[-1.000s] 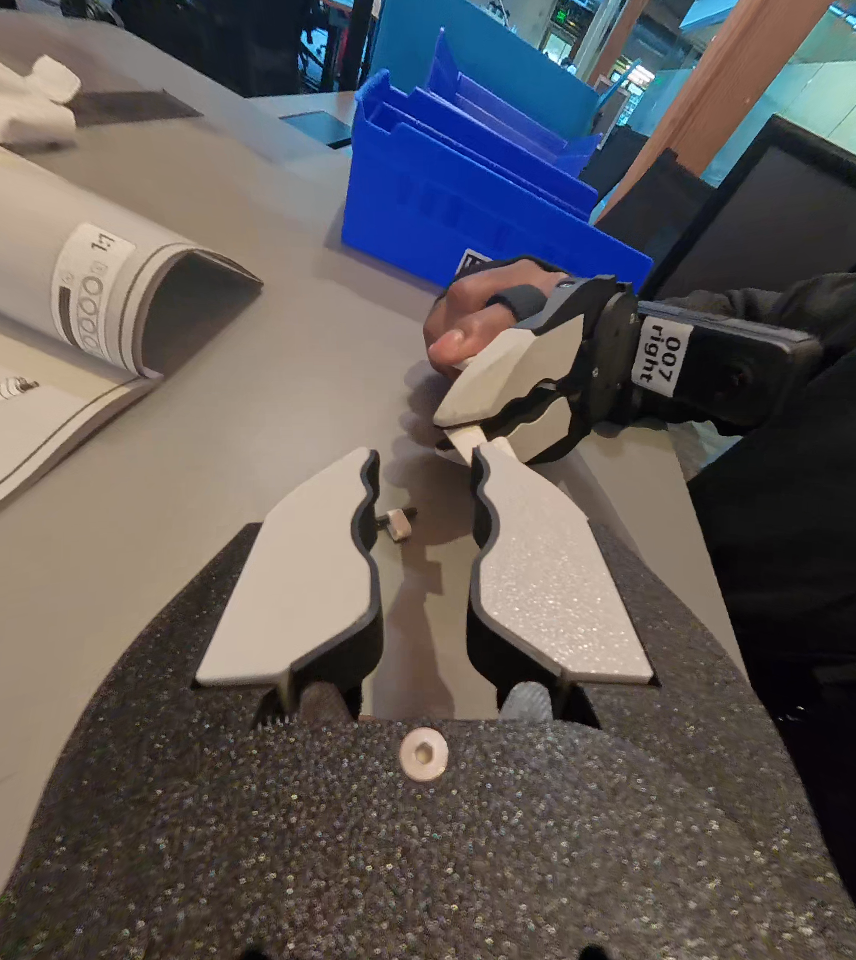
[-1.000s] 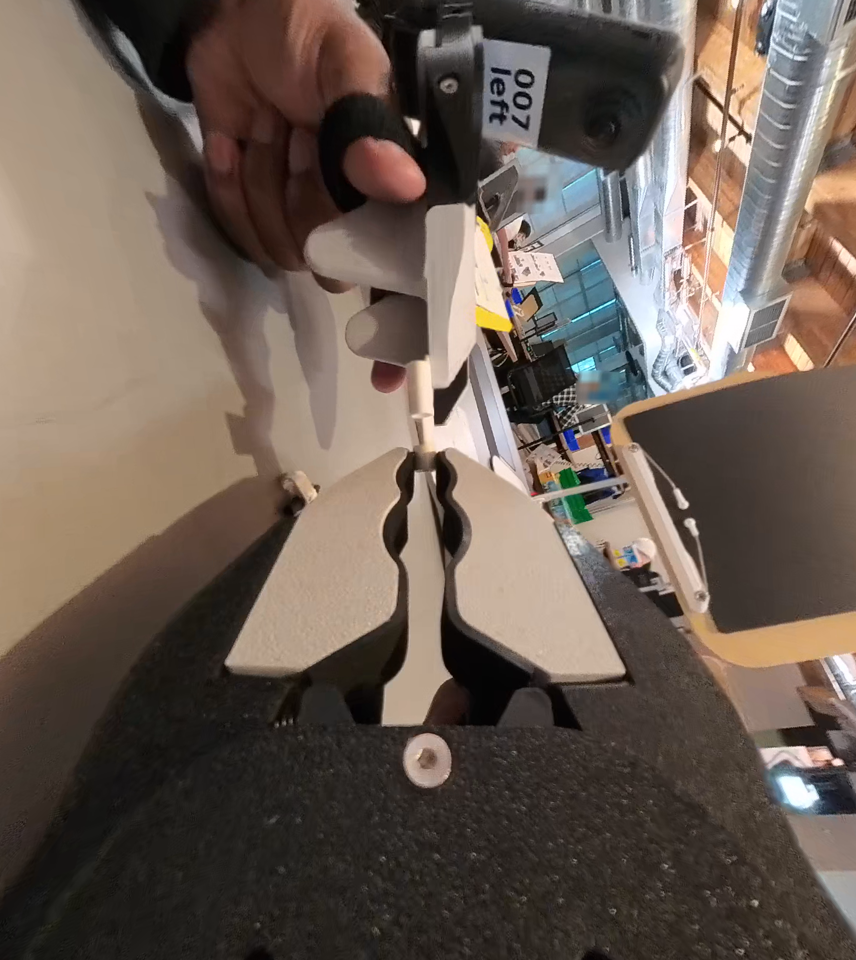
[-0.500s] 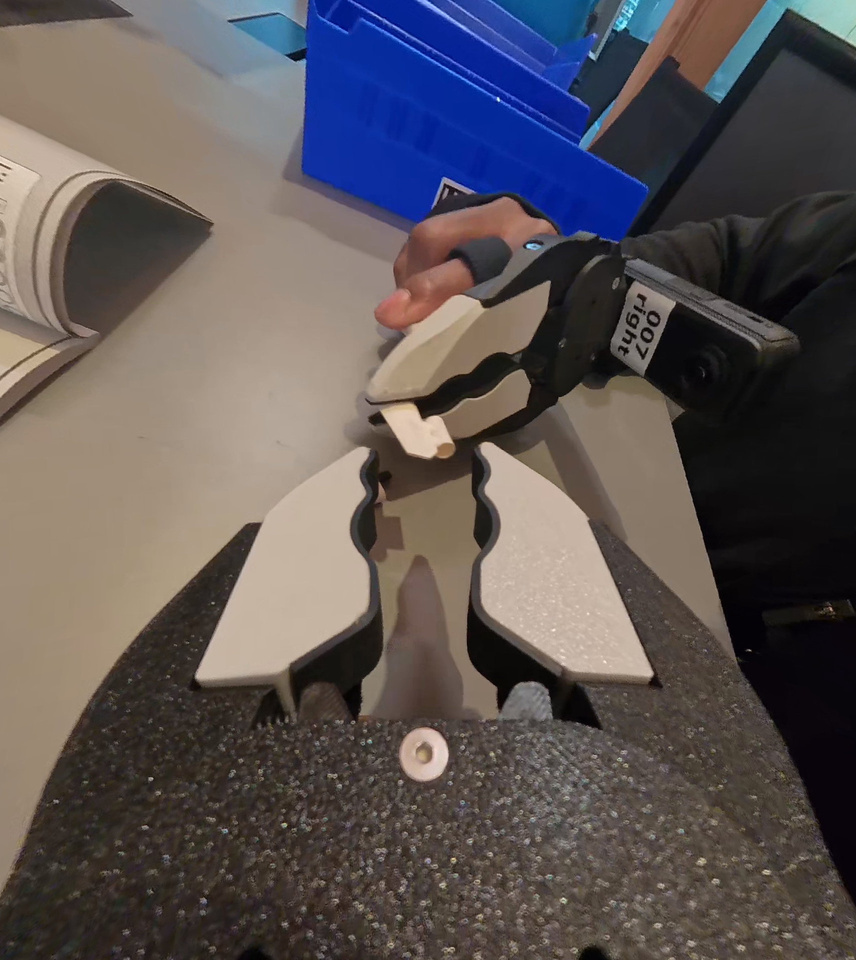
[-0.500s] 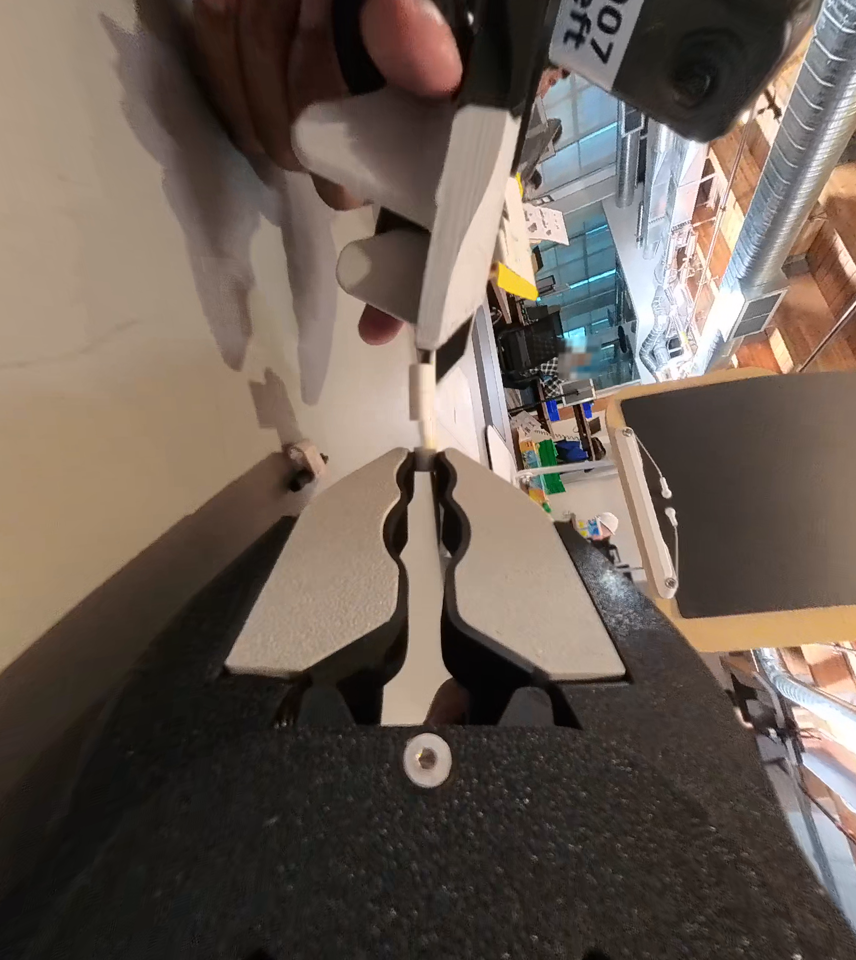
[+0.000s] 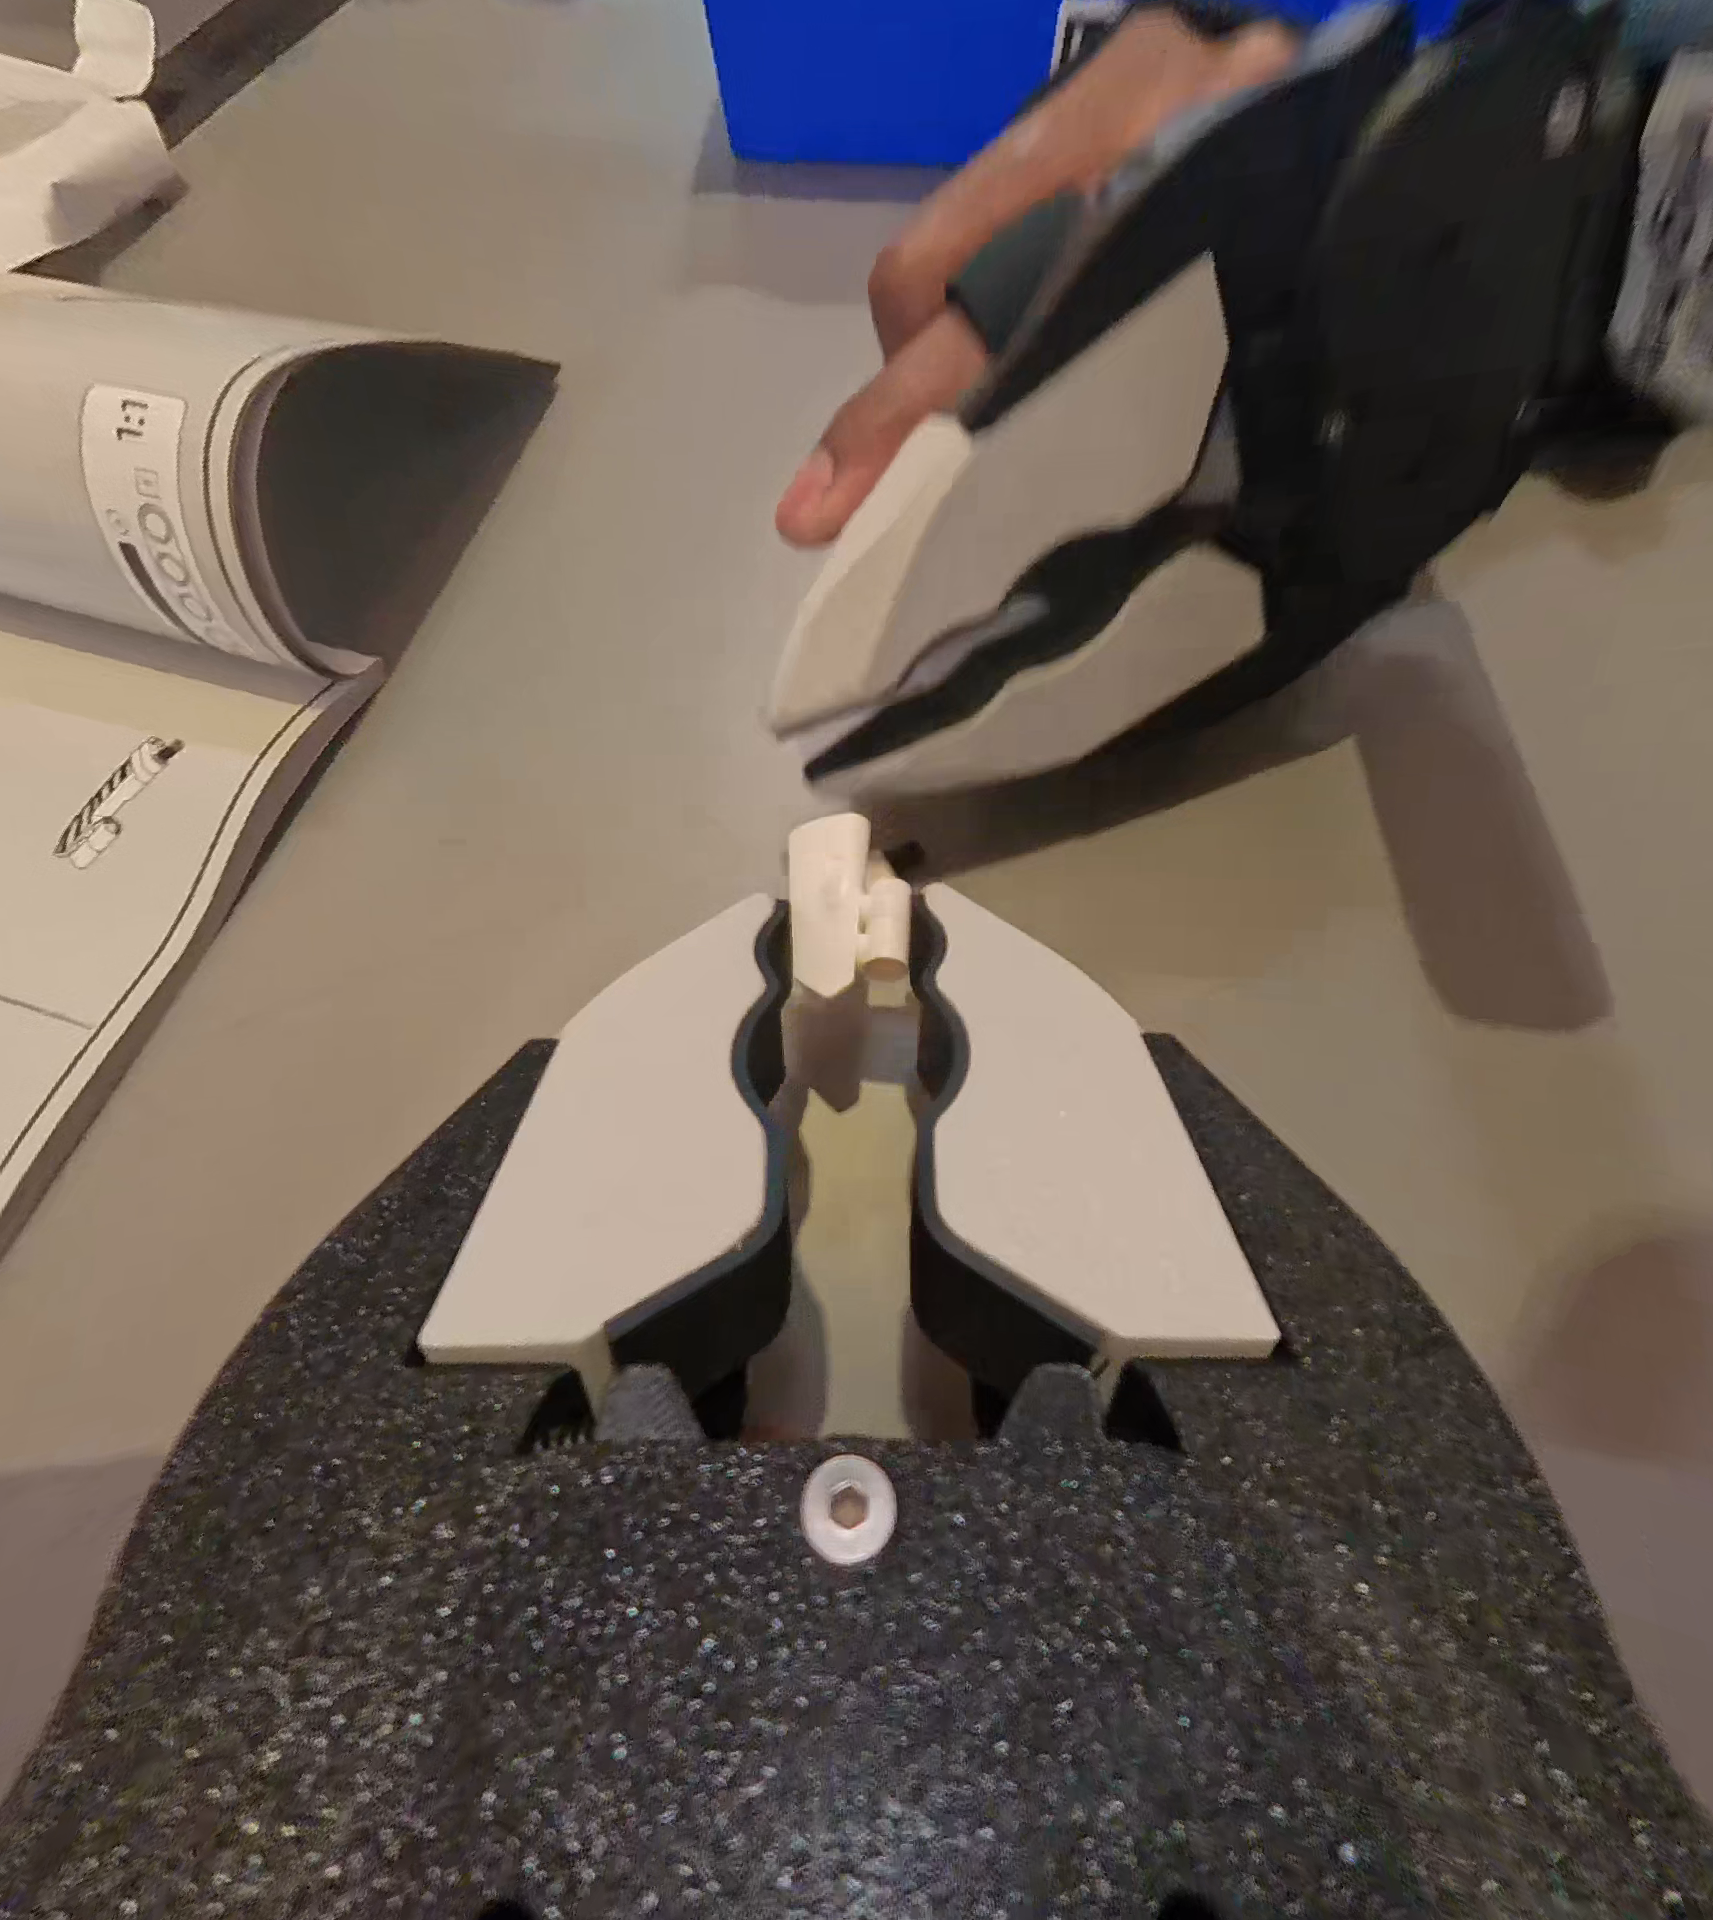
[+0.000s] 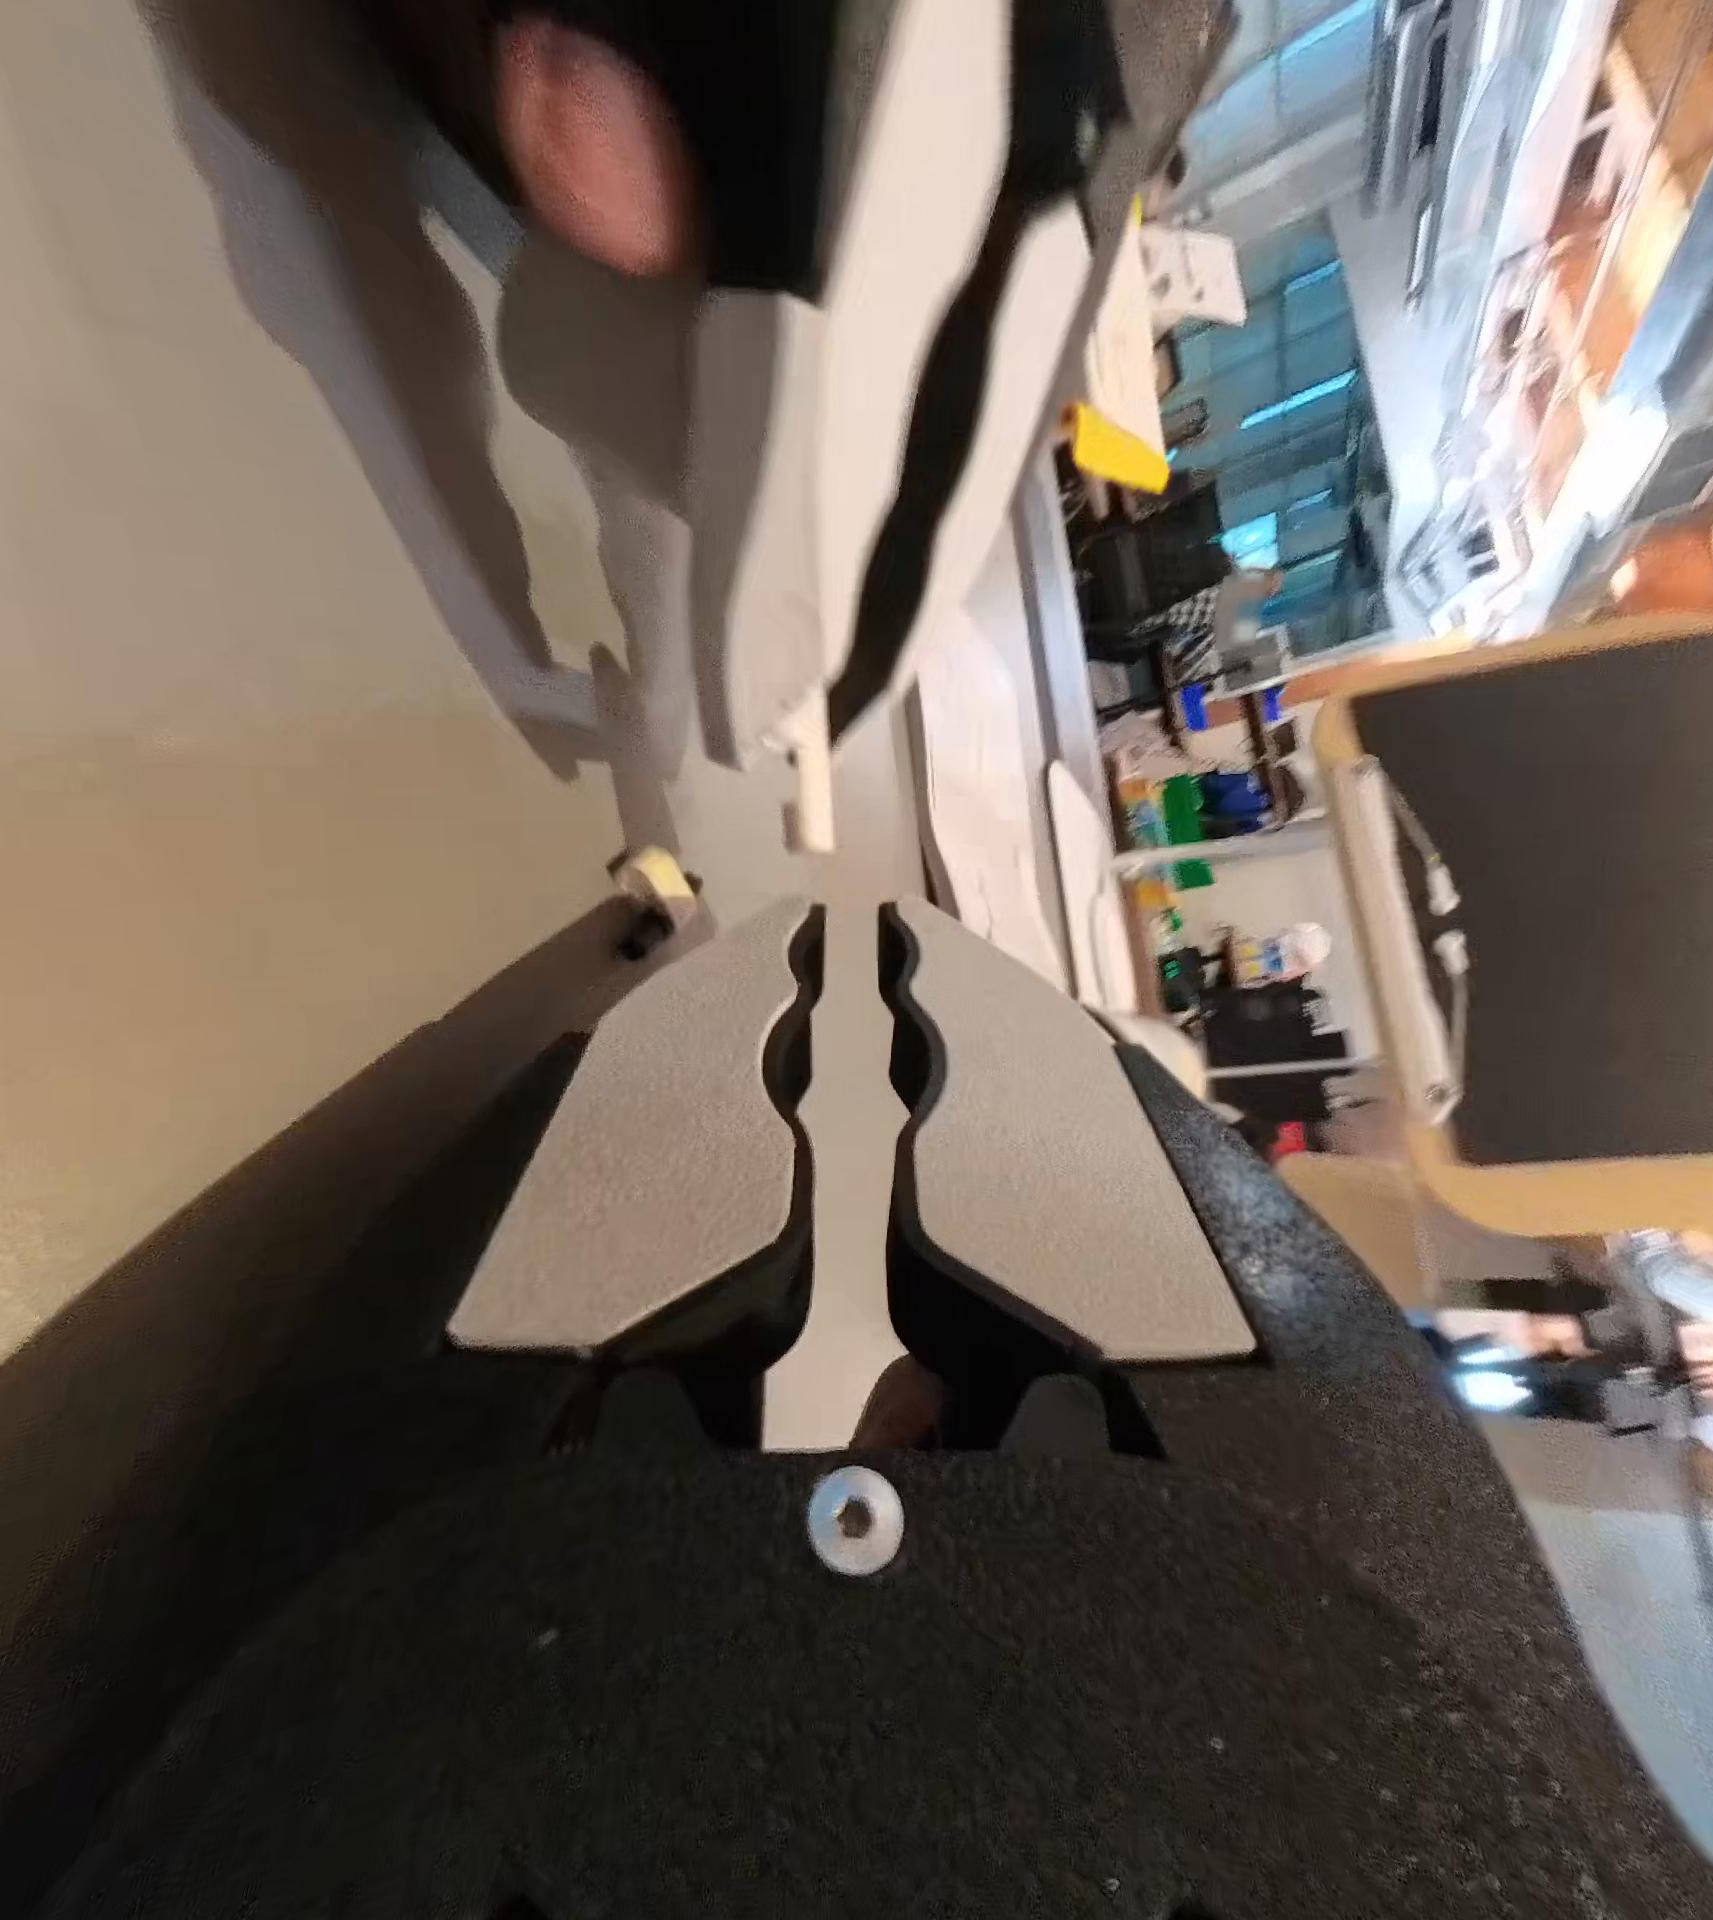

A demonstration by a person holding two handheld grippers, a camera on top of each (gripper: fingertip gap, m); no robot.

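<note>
The jaws of the left gripper [image 5: 852, 914] are clenched on a small cream plastic piece [image 5: 824, 914]. It stands nearly upright at the fingertips, its top poking out past them, and a short peg on its side reaches across to the right-hand pad. In the right wrist view we see the same piece sticking out of that gripper's tips, clear of the table [image 5: 540, 727].

The jaws of the right gripper [image 6: 849, 920] stand a little apart and grasp nothing; we see bare table straight through the slot between them. This gripper is blurred in the left wrist view, tilted down, its tips just beyond the piece and not touching it. A hand [image 5: 935, 395] grips it from behind.

So the piece is in the left gripper alone. A second small part [image 6: 654, 878], cream with a dark pin, lies on the table just beside the right gripper's fingers, touched by neither gripper. An open booklet [image 5: 208, 499] lies to the left, its pages curled over, and a blue bin [image 5: 873, 83] stands at the far side of the table.
</note>
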